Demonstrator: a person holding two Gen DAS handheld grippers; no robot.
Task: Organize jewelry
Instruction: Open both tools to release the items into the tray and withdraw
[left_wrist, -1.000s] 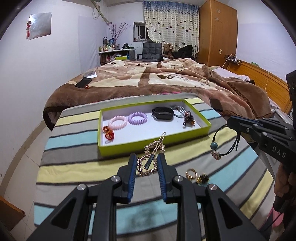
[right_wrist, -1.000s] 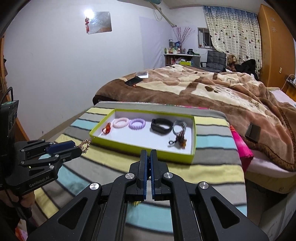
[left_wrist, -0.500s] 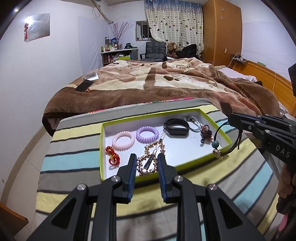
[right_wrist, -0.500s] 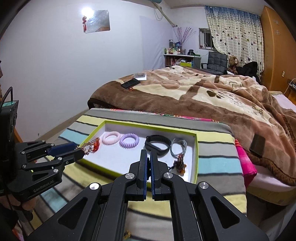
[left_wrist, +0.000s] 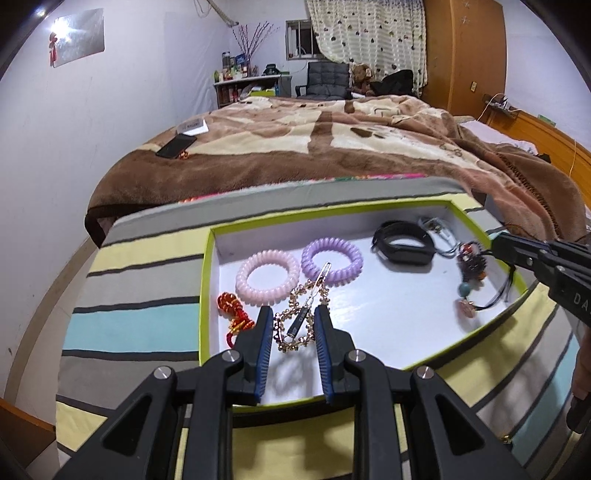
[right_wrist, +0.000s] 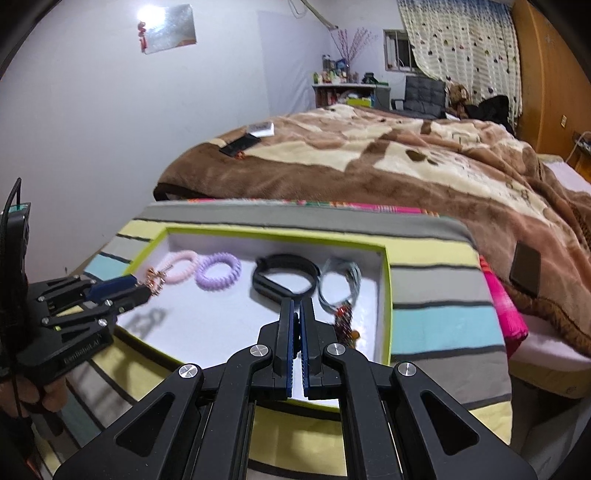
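Red-and-gold knotted charm (left_wrist: 233, 314) lies at the left end of the shallow lime-green, white-floored box (left_wrist: 205, 280), just left of the left gripper (left_wrist: 294, 325). Left gripper's jaws clamp a gold beaded hair clip (left_wrist: 303, 320), held above the box floor near its front-left corner, shadow below. Behind it: pale pink spiral hair tie (left_wrist: 268, 277), then lilac spiral hair tie (left_wrist: 331, 261), black wristband (left_wrist: 403, 246), grey cord loops (right_wrist: 340, 282) with a dark beaded charm (left_wrist: 471, 260). Right gripper (right_wrist: 295, 317): jaws nearly closed, pinching a black cord bracelet with a teal bead and pink pendant (left_wrist: 476, 299), dangling over the box's right end. Box sits on a striped cloth-covered table (left_wrist: 140, 317).
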